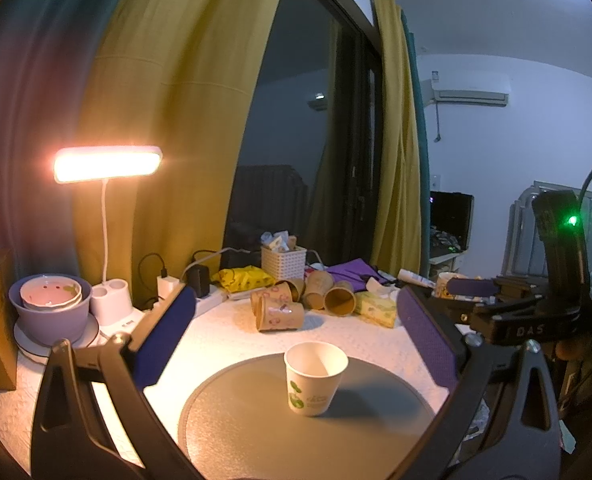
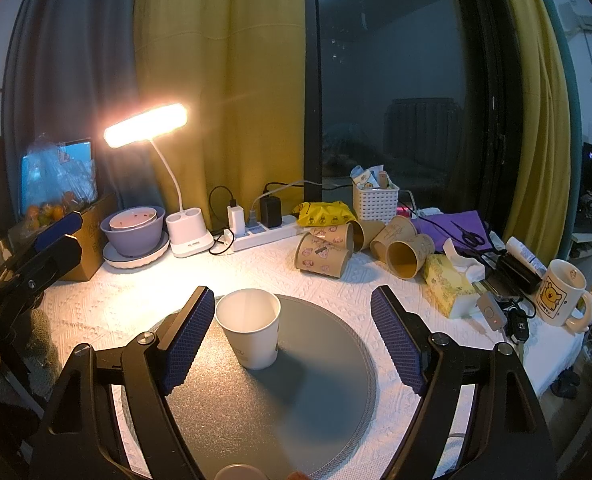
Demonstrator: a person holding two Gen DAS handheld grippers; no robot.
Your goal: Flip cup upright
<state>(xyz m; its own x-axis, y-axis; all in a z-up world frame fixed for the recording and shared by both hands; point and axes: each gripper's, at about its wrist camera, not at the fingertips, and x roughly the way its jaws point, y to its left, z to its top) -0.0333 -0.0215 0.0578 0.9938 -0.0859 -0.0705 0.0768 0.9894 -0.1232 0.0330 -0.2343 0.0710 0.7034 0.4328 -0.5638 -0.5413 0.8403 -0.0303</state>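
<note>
A white paper cup (image 1: 315,376) with a green print stands upright, mouth up, on a round grey mat (image 1: 256,432). My left gripper (image 1: 296,332) is open and empty, its blue pads wide on either side of the cup, short of it. In the right wrist view the cup (image 2: 251,326) stands on the mat (image 2: 315,392), just right of my right gripper's left pad. My right gripper (image 2: 292,336) is open and empty. The other gripper shows at the edge of each view, at right (image 1: 535,312) and at left (image 2: 28,260).
Several brown paper cups (image 2: 335,252) lie on their sides at the back. A lit desk lamp (image 2: 184,216), stacked bowls (image 2: 134,232), a power strip (image 2: 264,232), a white basket (image 2: 375,200), a tissue pack (image 2: 447,284) and a yellow-print mug (image 2: 559,300) ring the white cloth.
</note>
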